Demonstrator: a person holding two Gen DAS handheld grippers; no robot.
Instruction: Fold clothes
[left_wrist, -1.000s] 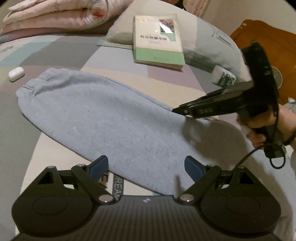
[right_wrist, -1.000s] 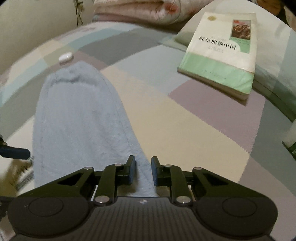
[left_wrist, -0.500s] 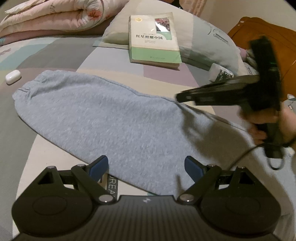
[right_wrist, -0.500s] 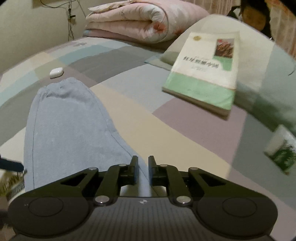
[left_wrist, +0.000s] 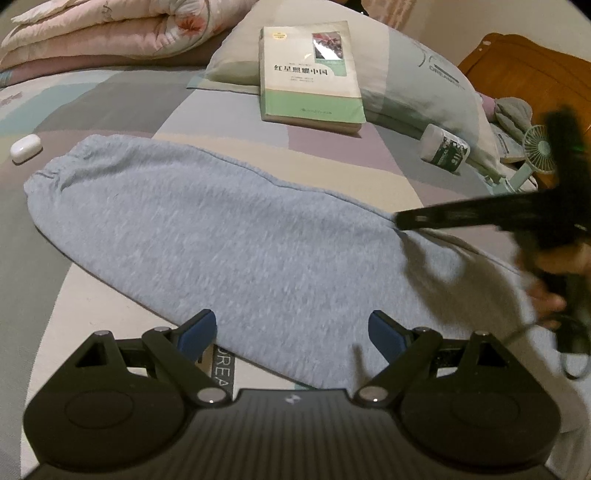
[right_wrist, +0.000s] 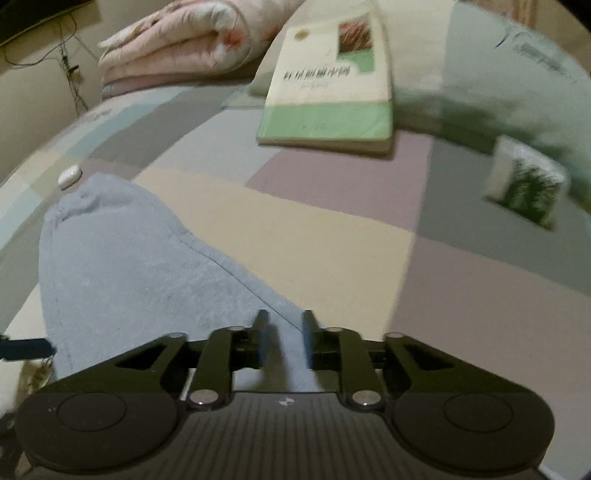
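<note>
Grey-blue sweatpants (left_wrist: 221, 229) lie flat across the patchwork bed sheet, cuffed end at the far left. My left gripper (left_wrist: 293, 328) hovers over their near edge, its blue pads wide open with nothing pressed between them. A hand holds my right gripper (left_wrist: 402, 219) at the trousers' far edge on the right. In the right wrist view my right gripper (right_wrist: 284, 325) has its jaws opening; the fabric (right_wrist: 129, 266) lies under the gap and the pads stand apart from it. One left finger (right_wrist: 26, 349) shows at that view's left edge.
A green and cream book (left_wrist: 310, 74) leans on a pale pillow (left_wrist: 417, 74). A folded pink quilt (left_wrist: 92, 33) lies at the back left. A white earbud case (left_wrist: 25, 147) sits by the cuff; a bottle (left_wrist: 445, 147), a small fan (left_wrist: 539, 147) and wooden furniture (left_wrist: 524, 74) stand right.
My right gripper has slid to the right along the trousers' far edge and rolled; its jaws narrowed, then parted. The left gripper has stayed put and open.
</note>
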